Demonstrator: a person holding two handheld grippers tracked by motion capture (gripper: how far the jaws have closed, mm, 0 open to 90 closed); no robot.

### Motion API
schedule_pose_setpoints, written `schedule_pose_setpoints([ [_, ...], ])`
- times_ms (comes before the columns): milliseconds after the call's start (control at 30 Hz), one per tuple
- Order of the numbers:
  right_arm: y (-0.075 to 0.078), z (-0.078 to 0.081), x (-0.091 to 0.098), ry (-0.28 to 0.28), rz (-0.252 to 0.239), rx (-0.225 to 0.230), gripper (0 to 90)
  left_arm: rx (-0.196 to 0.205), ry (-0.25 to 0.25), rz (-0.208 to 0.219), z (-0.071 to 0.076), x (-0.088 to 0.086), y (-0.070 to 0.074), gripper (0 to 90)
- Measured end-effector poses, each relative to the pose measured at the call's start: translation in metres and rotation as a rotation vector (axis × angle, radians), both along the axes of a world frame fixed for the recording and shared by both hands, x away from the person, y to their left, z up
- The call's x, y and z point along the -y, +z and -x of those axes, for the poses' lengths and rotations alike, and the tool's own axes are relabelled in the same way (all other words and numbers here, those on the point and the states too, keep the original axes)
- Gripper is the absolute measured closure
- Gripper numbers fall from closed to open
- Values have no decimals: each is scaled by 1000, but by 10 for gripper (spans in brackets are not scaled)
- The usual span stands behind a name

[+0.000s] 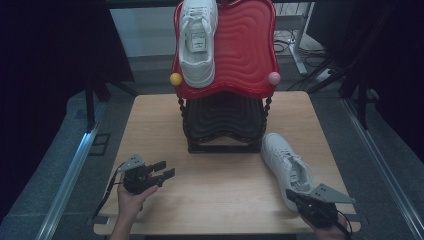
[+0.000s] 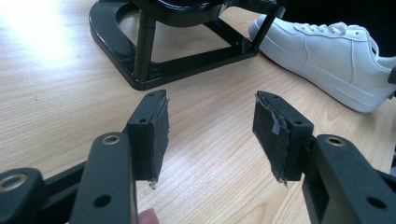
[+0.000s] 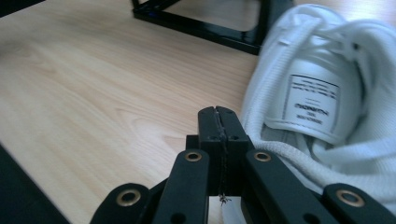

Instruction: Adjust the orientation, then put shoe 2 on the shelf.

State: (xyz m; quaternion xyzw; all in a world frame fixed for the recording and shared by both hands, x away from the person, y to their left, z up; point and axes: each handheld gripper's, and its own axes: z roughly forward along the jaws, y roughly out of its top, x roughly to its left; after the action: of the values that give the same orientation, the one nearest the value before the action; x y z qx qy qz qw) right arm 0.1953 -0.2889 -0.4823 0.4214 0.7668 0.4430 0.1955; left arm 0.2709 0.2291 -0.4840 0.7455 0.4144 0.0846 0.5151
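Observation:
One white sneaker (image 1: pixel 197 42) lies toe-down on the red wavy top shelf (image 1: pixel 245 45) of a shoe rack. A second white sneaker (image 1: pixel 285 162) (image 2: pixel 327 51) (image 3: pixel 322 93) rests on the wooden table (image 1: pixel 150 130) to the right of the rack, heel toward me. My right gripper (image 1: pixel 290 194) (image 3: pixel 218 112) is shut, its pads pressed together with nothing between them. It sits just beside the heel collar of that sneaker. My left gripper (image 1: pixel 166 169) (image 2: pixel 210 121) hovers open over bare table at the front left, pointing toward the rack's base.
The rack's black lower shelf (image 1: pixel 225 117) and black base frame (image 2: pixel 140 70) (image 3: pixel 201 25) stand at the table's middle back. Yellow (image 1: pixel 175 79) and pink (image 1: pixel 274 78) knobs mark the red shelf's front corners. Grey floor and metal rails flank the table.

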Motion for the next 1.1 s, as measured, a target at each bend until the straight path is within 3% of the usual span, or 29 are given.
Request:
schedule_pose_setpoints([
  [200, 0, -3, 17, -62, -2, 9, 898, -4, -6, -1, -1, 1, -1, 462],
  [367, 0, -2, 17, -63, -2, 14, 898, -6, -9, -1, -1, 2, -1, 461],
  [967, 20, -1, 18, -49, -76, 72, 895, -8, -4, 3, 0, 1, -1, 461],
  [1100, 26, -8, 23, -52, -95, 82, 823, -10, -6, -2, -2, 2, -2, 460],
])
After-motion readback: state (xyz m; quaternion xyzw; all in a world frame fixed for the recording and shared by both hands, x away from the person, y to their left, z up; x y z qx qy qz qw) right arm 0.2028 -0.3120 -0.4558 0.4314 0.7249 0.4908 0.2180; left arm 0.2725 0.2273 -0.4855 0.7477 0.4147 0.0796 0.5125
